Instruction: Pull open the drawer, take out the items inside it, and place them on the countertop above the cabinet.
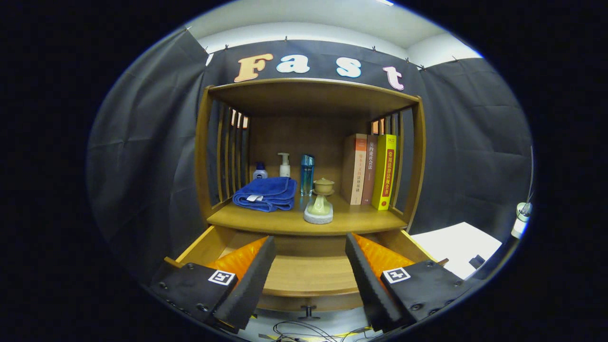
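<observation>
Gripper view: fingers (309, 259) wide apart over the pulled-out wooden drawer (308, 275), seemingly empty, below the wooden worktop (361, 219).

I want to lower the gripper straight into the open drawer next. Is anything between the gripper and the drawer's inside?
Nothing visible blocks it. The gripper is open, fingers spread with nothing held, and the pulled-out drawer lies directly between and just beyond them. The folded blue towel and ceramic teacup sit beyond, up on the countertop. The visible drawer bottom looks bare.
</observation>
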The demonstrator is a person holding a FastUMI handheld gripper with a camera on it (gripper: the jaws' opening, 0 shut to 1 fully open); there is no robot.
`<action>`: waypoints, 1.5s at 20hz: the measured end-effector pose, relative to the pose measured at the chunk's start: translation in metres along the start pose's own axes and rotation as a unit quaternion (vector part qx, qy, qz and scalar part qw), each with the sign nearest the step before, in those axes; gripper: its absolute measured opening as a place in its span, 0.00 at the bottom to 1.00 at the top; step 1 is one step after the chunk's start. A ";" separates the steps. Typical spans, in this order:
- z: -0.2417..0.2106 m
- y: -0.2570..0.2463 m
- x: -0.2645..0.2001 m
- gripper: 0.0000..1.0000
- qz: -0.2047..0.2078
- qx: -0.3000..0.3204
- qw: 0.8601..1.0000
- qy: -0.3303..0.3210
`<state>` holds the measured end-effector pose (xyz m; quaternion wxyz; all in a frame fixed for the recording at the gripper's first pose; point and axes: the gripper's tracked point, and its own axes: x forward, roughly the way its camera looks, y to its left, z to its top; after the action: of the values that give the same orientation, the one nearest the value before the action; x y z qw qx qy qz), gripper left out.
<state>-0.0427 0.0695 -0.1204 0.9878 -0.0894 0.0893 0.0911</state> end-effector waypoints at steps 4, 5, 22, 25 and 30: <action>-0.025 0.004 -0.018 0.97 0.007 0.000 1.000 0.006; -0.032 0.007 -0.021 0.97 0.010 -0.002 1.000 0.008; -0.110 0.019 -0.008 0.95 0.005 0.013 0.997 0.078; -0.109 0.021 -0.007 0.95 0.002 0.014 0.997 0.078; -0.106 0.022 0.009 0.98 -0.003 0.003 0.997 0.079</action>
<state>-0.0555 0.0714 -0.2276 0.9782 -0.0941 0.1671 0.0802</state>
